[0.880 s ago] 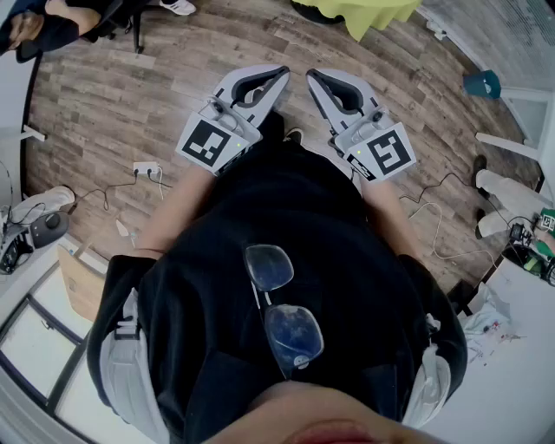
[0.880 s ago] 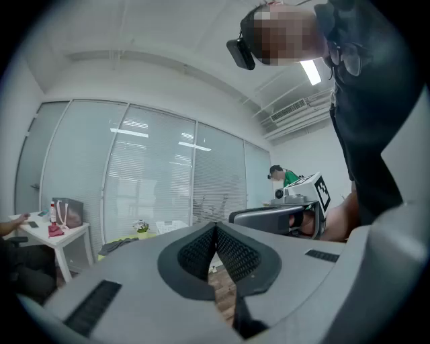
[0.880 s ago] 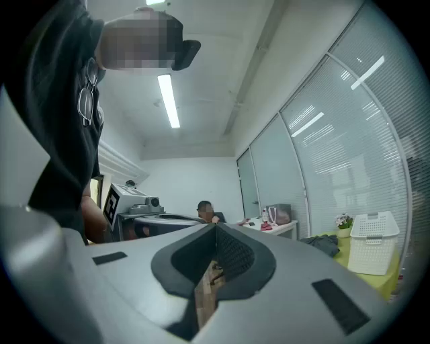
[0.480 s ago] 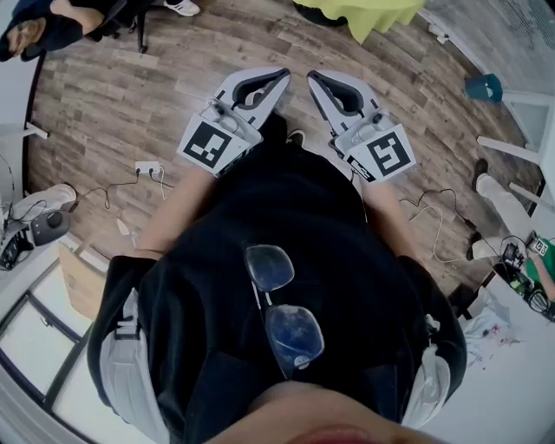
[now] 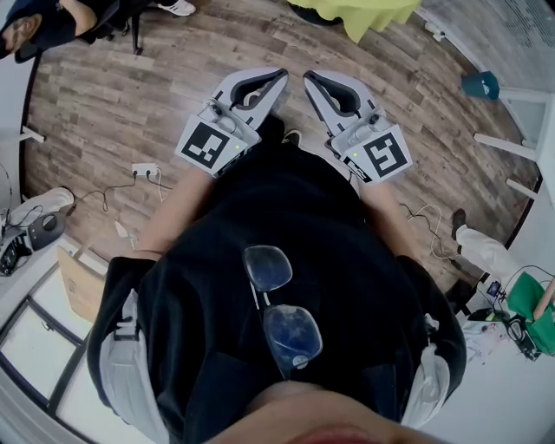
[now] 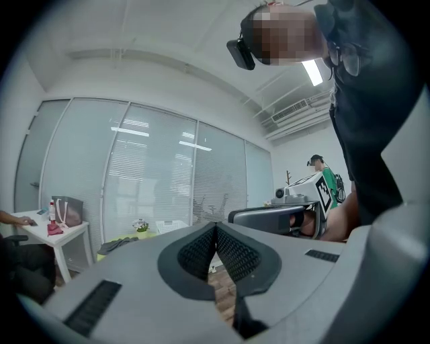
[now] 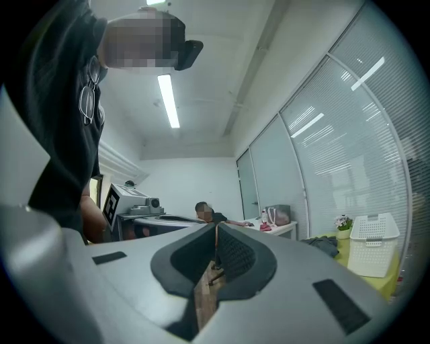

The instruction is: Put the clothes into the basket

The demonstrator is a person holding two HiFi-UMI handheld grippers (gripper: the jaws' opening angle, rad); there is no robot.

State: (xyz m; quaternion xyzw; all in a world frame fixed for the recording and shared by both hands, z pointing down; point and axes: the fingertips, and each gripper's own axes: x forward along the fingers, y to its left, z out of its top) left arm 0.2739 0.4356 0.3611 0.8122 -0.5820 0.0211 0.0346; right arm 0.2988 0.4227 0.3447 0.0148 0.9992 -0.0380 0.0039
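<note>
In the head view my left gripper (image 5: 281, 75) and right gripper (image 5: 308, 77) are held side by side at waist height over the wooden floor, pointing forward. Both are shut with nothing between the pads. In the left gripper view the left gripper (image 6: 215, 228) has its jaws meeting, and the right gripper's body (image 6: 269, 216) shows beside it. The right gripper view shows the right gripper (image 7: 216, 230) shut too. Beyond it, a white slatted basket (image 7: 373, 253) stands on a yellow-green table (image 7: 386, 285), with dark clothes (image 7: 324, 246) lying beside it. That table's edge (image 5: 364, 13) shows at the top of the head view.
A power strip with cables (image 5: 144, 170) lies on the floor at left, more cable (image 5: 425, 217) at right. A person's legs (image 5: 477, 247) stand by a white table (image 5: 520, 390). Another person (image 7: 205, 213) sits at a desk. Glass walls with blinds (image 6: 148, 181) surround the room.
Both grippers have stayed put and shut. At the right of the head view a person's legs have stepped downward in the frame, and a green sleeve has come in by the white table.
</note>
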